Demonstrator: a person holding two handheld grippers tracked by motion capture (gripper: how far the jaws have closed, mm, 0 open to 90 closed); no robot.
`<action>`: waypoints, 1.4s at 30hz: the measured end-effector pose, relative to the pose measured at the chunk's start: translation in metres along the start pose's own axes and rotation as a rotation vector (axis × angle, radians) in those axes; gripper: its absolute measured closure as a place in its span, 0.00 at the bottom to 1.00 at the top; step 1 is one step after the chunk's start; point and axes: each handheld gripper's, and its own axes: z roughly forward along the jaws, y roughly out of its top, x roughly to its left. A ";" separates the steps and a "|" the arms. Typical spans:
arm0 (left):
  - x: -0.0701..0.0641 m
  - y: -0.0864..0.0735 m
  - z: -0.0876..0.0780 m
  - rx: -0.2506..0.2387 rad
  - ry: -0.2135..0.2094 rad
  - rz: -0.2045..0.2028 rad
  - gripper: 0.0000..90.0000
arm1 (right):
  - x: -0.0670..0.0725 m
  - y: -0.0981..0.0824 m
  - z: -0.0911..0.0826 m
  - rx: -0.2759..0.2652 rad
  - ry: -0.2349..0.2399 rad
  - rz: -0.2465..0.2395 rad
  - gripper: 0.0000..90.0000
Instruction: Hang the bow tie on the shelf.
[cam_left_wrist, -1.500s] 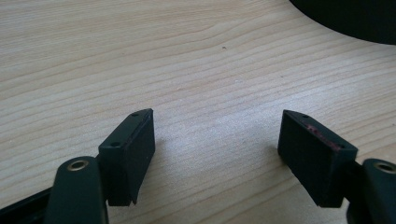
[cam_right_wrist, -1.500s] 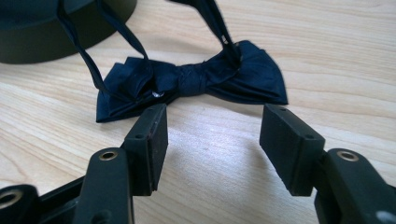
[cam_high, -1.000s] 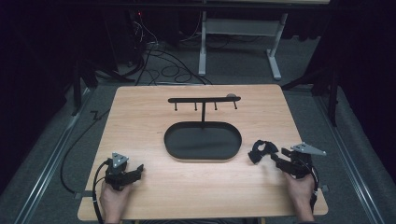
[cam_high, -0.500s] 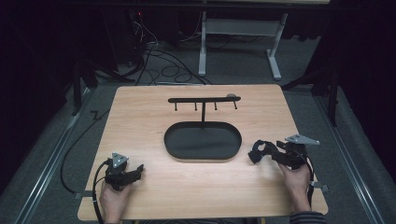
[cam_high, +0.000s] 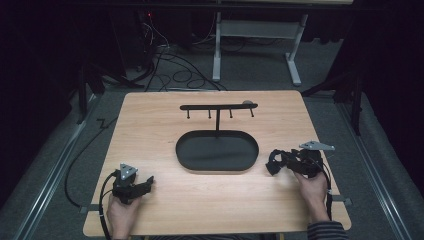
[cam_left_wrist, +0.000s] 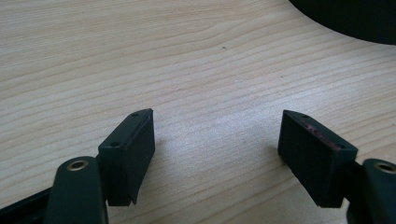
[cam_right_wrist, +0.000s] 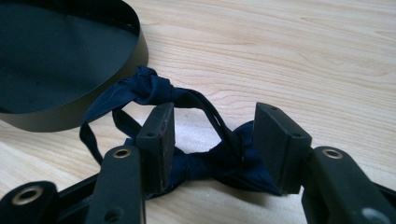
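A dark blue bow tie lies on the wooden table just right of a black oval tray. My right gripper reaches over it from the right. In the right gripper view the bow tie lies between the jaws of the right gripper, which have just been closing. The pads stand apart from the cloth, with its strap looping toward the tray wall. My left gripper rests at the near left with its jaws wide apart. Nothing but bare wood lies between the jaws of the left gripper.
A thin post rises from the tray's far side and carries a black bar with several hooks. The tray's edge shows at the top right of the left gripper view. Cables and a metal frame lie on the floor beyond the table.
My right hand has shifted slightly away from the table's near edge, staying at the bow tie. The left hand and gripper have not moved.
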 end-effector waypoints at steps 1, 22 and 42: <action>0.000 0.000 0.000 0.000 0.000 0.000 0.31 | 0.000 0.001 0.001 0.004 -0.002 0.001 0.59; 0.000 0.000 0.000 0.000 0.000 0.000 0.31 | 0.000 0.001 0.010 0.048 0.023 -0.027 1.00; 0.000 0.000 0.000 0.000 0.000 0.000 0.31 | 0.004 0.013 -0.018 -0.044 0.045 -0.031 1.00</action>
